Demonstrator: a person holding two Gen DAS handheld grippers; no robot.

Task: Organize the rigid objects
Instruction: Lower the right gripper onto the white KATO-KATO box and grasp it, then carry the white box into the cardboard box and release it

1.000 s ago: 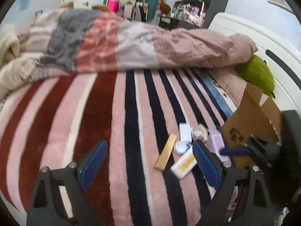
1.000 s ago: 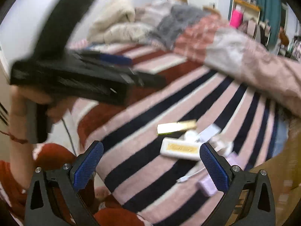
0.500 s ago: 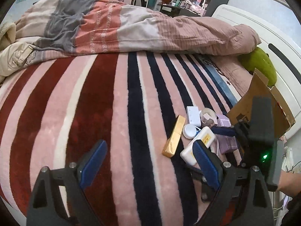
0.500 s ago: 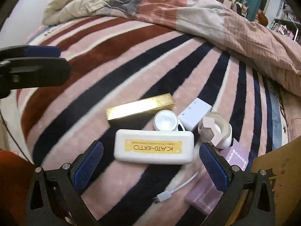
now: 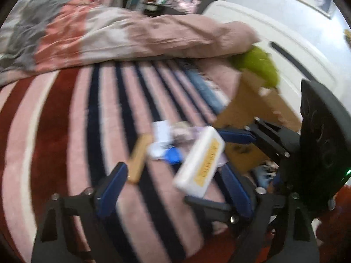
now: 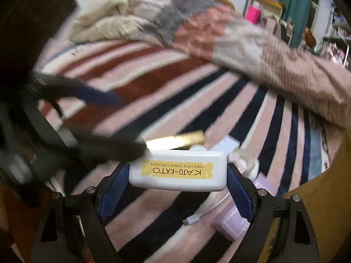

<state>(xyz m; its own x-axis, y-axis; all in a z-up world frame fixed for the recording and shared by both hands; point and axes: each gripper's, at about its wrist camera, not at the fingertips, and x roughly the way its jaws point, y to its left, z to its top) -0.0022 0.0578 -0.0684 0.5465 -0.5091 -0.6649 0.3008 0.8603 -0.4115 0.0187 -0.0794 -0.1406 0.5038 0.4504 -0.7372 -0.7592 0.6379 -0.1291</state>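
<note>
Left claw [image 5: 175,188], low in its frame, is closing with nothing between its pads. Right claw [image 6: 177,175] is closing on the white case [image 6: 178,171], pads pressing its ends, lifting it above the striped bed [image 6: 153,92] at lower centre.

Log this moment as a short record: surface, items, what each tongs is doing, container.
surface: striped blanket on a bed
right tongs: jaws closing, pads against both ends of the white KATO-KATO box, which looks lifted off the blanket
left tongs: jaws closing, nothing between them
still lying on blanket: gold bar box, lilac box, white cable, small white items, blurred
container: cardboard box, at the right of the pile
</note>
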